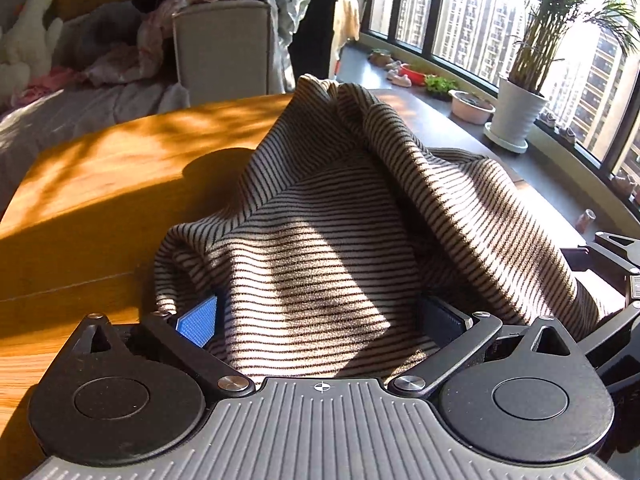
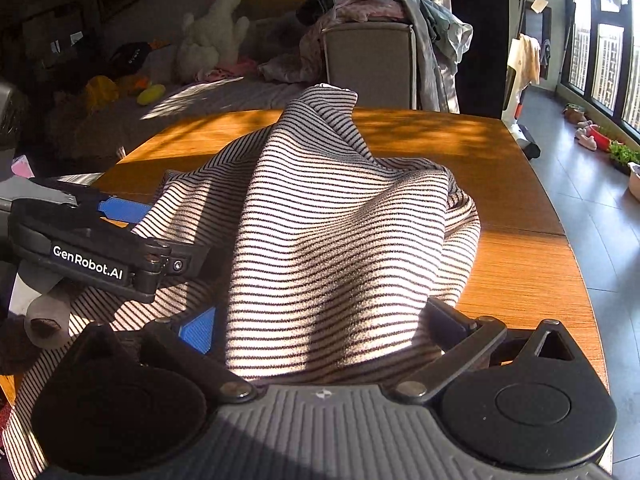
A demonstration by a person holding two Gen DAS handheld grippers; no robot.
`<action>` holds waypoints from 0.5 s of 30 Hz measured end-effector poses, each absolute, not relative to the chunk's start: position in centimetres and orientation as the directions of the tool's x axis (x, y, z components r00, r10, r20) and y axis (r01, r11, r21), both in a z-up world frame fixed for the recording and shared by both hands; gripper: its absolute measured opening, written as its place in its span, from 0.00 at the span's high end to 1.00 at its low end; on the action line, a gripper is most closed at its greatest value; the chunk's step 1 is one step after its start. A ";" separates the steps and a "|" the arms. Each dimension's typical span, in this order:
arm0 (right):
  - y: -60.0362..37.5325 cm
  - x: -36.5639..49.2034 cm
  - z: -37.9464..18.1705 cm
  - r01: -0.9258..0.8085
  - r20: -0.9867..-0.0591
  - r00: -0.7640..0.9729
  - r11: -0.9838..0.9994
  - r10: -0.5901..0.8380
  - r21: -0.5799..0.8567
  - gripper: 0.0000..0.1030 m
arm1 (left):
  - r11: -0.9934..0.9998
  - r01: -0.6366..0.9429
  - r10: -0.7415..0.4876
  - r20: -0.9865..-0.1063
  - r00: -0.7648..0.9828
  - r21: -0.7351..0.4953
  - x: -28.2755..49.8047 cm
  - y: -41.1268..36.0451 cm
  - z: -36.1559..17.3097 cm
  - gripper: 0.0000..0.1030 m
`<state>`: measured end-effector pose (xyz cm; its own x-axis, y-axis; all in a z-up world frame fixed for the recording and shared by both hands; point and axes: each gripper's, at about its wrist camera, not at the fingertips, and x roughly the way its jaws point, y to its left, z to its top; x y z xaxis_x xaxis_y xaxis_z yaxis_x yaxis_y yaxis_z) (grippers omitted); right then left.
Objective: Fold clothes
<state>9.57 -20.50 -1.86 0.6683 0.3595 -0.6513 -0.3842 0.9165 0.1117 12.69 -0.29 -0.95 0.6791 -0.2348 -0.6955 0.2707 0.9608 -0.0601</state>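
A black-and-white striped garment [image 1: 320, 240] lies heaped on the wooden table [image 1: 100, 184], rising to a crumpled peak at its far end. Its near edge spills between the wide-apart fingers of my left gripper [image 1: 320, 304], which is open; the cloth covers most of both blue pads. In the right wrist view the same garment [image 2: 340, 220] drapes over and between the spread fingers of my right gripper [image 2: 320, 312], also open. My left gripper [image 2: 168, 236] shows at the left, its fingers against the cloth's left edge. The right gripper's body [image 1: 608, 256] shows at the right edge of the left wrist view.
The table [image 2: 520, 240] has bare wood left, right and beyond the garment. Behind it stands a grey armchair piled with clothes [image 2: 368, 52], and a plush toy [image 2: 212, 40] sits on a bed. A potted plant [image 1: 516, 112] and bowls line the window sill at the right.
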 end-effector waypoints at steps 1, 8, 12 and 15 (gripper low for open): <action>-20.6 9.6 -1.9 -0.384 -0.650 0.669 0.916 0.362 0.114 0.00 | 0.962 0.264 -0.235 -0.691 0.684 -0.065 12.9 0.0 -0.7 0.17; -20.6 9.6 -1.7 -0.354 -0.653 0.672 0.926 0.349 0.131 0.00 | 0.978 0.190 -0.200 -0.652 0.731 -0.087 15.0 3.4 1.7 0.94; -22.0 9.9 -1.5 -0.306 -0.636 0.674 0.925 0.377 0.224 0.00 | 1.000 0.017 -0.015 -0.567 0.824 -0.001 16.9 7.4 3.8 0.97; -22.0 10.4 -1.2 -0.305 -0.660 0.649 0.924 0.379 0.231 0.00 | 0.996 -0.068 0.028 -0.573 0.819 -0.049 18.9 11.1 5.0 0.97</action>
<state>10.42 -22.03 -1.21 0.6486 0.3791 -0.6600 -0.3045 0.9240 0.2314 18.88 11.11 5.00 0.8194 0.0278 -0.5725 -0.0683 0.9965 -0.0492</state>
